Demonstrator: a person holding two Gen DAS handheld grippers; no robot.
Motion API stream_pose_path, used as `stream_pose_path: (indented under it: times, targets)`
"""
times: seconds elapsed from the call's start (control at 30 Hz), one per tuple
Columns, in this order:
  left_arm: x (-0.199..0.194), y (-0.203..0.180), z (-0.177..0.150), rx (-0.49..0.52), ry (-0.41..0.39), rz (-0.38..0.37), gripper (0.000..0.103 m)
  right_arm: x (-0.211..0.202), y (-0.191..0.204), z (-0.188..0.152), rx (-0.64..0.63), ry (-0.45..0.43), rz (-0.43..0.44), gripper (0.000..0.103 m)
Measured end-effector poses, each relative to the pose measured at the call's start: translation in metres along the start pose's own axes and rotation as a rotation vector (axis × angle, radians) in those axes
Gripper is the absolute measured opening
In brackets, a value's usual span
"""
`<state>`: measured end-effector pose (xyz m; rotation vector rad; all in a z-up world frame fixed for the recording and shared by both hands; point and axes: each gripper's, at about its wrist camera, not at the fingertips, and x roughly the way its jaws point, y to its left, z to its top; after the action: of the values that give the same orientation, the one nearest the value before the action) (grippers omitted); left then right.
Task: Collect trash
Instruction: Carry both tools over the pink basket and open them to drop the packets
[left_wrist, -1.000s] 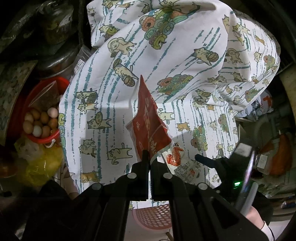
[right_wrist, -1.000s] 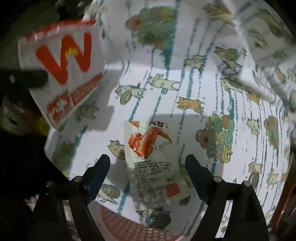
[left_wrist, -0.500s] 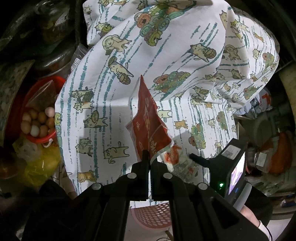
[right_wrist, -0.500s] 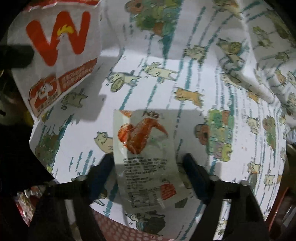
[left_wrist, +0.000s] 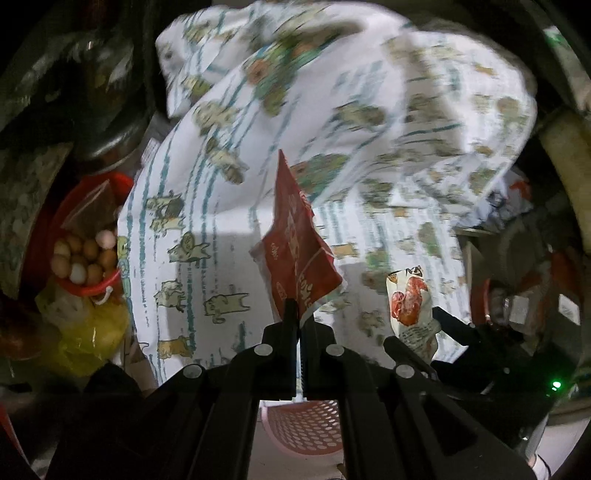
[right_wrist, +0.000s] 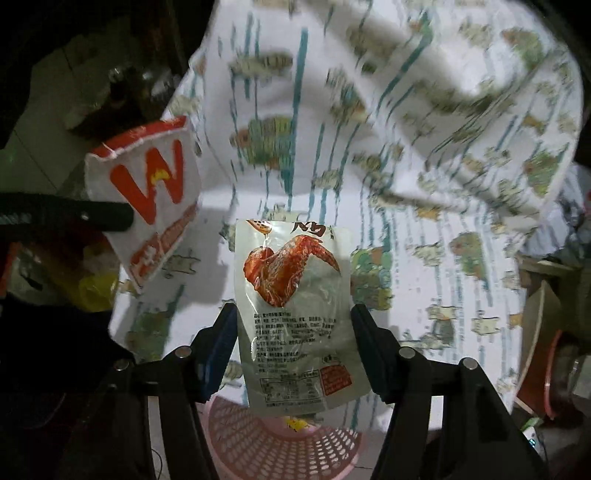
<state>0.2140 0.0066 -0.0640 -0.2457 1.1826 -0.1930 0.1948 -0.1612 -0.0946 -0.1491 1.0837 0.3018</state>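
Patterned cloth (left_wrist: 229, 229) covers the table, bunched at the far side. Pink perforated basket (right_wrist: 280, 435) sits below the table edge, under both my grippers. My right gripper (right_wrist: 293, 328) pinches the clear chicken-wing packet (right_wrist: 295, 295) by its side edges, jaws partway apart, packet off the cloth. My left gripper (left_wrist: 300, 312) is clamped tight on the red-and-white snack wrapper (left_wrist: 295, 243), upright.

The far folds of the patterned cloth (left_wrist: 369, 110) smear into blur. The pink basket (right_wrist: 280, 435) is partly hidden behind the chicken-wing packet (right_wrist: 295, 314), whose small print is unreadable.
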Motion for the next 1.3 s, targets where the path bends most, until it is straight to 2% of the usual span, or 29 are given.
stream_pose_path:
  times: [0.2,0.27,0.43,0.57,0.67,0.73,0.8,0.93,1.07,1.3]
  targets:
    - [-0.031,-0.011,-0.027,0.002,-0.075,-0.005,0.0,-0.07,0.007,-0.01,-0.001,-0.103,-0.033,0.065]
    - [-0.026,-0.009,-0.044,-0.005,-0.053,-0.007,0.0,-0.085,0.006,-0.017,0.027,-0.135,-0.009,0.065]
    - [0.0,-0.013,-0.082,0.004,0.052,-0.015,0.0,-0.097,-0.001,-0.032,0.079,-0.14,0.081,0.065]
    - [0.02,-0.025,-0.109,0.016,0.159,-0.077,0.0,-0.083,-0.019,-0.046,0.178,-0.069,0.221,0.065]
    - [0.043,-0.033,-0.132,0.03,0.277,-0.122,0.0,-0.068,-0.036,-0.059,0.281,-0.004,0.329,0.065]
    - [0.054,-0.039,-0.145,0.043,0.331,-0.127,0.0,-0.056,-0.046,-0.069,0.346,0.041,0.401,0.065]
    - [0.068,-0.045,-0.157,0.054,0.387,-0.122,0.0,-0.045,-0.051,-0.078,0.383,0.087,0.435,0.065]
    - [0.096,-0.048,-0.176,0.041,0.487,-0.09,0.0,-0.03,-0.054,-0.094,0.42,0.142,0.426,0.065]
    - [0.12,-0.042,-0.182,0.026,0.506,-0.024,0.001,-0.011,-0.054,-0.104,0.433,0.189,0.39,0.065]
    - [0.171,-0.041,-0.196,0.058,0.59,0.017,0.001,0.024,-0.053,-0.126,0.444,0.296,0.359,0.065]
